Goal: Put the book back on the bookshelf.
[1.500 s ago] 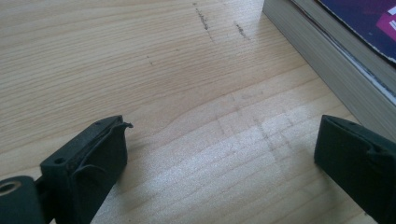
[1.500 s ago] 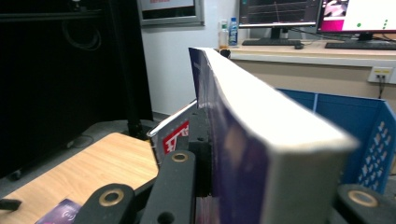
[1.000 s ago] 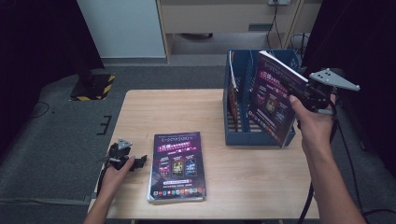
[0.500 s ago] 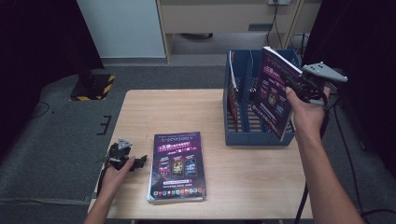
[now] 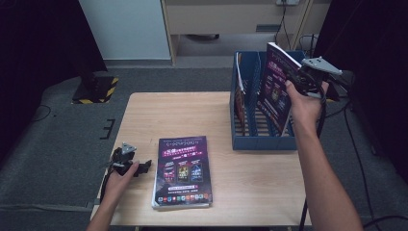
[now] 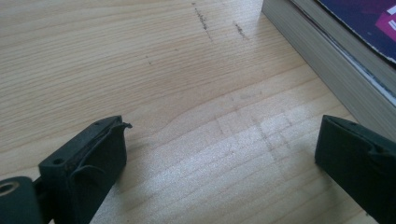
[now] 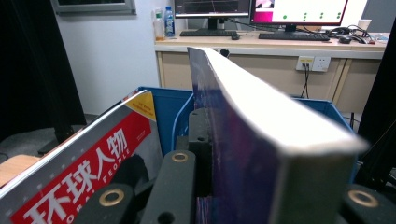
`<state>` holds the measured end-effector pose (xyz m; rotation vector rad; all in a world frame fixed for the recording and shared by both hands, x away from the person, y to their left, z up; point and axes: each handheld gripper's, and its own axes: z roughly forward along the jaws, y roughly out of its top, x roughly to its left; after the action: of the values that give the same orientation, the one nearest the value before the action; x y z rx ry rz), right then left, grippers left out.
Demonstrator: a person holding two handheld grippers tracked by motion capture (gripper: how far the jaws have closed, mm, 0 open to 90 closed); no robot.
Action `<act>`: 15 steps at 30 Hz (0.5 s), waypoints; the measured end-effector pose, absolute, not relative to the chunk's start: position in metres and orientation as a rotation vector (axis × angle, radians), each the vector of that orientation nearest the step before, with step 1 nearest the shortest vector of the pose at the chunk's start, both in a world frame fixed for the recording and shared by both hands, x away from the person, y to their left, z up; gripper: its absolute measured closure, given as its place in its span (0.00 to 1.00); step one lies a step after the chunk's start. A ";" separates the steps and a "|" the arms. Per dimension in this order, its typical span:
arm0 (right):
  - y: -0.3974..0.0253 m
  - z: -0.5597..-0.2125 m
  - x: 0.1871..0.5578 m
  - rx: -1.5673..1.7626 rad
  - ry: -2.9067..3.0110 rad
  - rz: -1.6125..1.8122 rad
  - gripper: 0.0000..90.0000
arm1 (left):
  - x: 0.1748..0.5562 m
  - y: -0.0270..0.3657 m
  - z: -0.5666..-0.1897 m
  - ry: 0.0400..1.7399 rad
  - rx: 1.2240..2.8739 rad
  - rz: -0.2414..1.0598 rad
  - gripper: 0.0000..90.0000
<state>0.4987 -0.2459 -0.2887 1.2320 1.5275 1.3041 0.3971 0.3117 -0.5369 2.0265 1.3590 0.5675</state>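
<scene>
Gripping a thick purple book (image 5: 275,86) by its edge, the right gripper (image 5: 300,79) holds it upright and slightly tilted over the blue file rack (image 5: 262,139) at the far right of the wooden table (image 5: 192,110). Seen along that gripper's jaws, the book's pale page block (image 7: 275,121) rises straight ahead, clamped between them, with a red-lettered magazine (image 7: 79,177) leaning in the rack's slot just to its left. Near the table's front left corner, the left gripper (image 5: 126,163) rests in the person's hand, jaws spread wide over bare wood and holding nothing. Just to its right lies a stack of matching purple books (image 5: 184,171), flat on the tabletop, well apart from the rack.
</scene>
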 end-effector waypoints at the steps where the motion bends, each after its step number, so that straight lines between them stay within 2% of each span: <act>1: -0.246 -0.289 0.500 1.235 1.524 1.307 0.92 | 0.397 0.312 -0.537 1.359 2.026 0.567 0.01; 15: -0.240 -0.297 0.515 1.265 1.486 1.279 0.92 | 0.397 0.311 -0.537 1.360 2.027 0.567 0.01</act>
<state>0.5155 -0.2397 -0.2970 1.2653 1.4858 1.2788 0.3971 0.3114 -0.5369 2.0270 1.3596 0.5667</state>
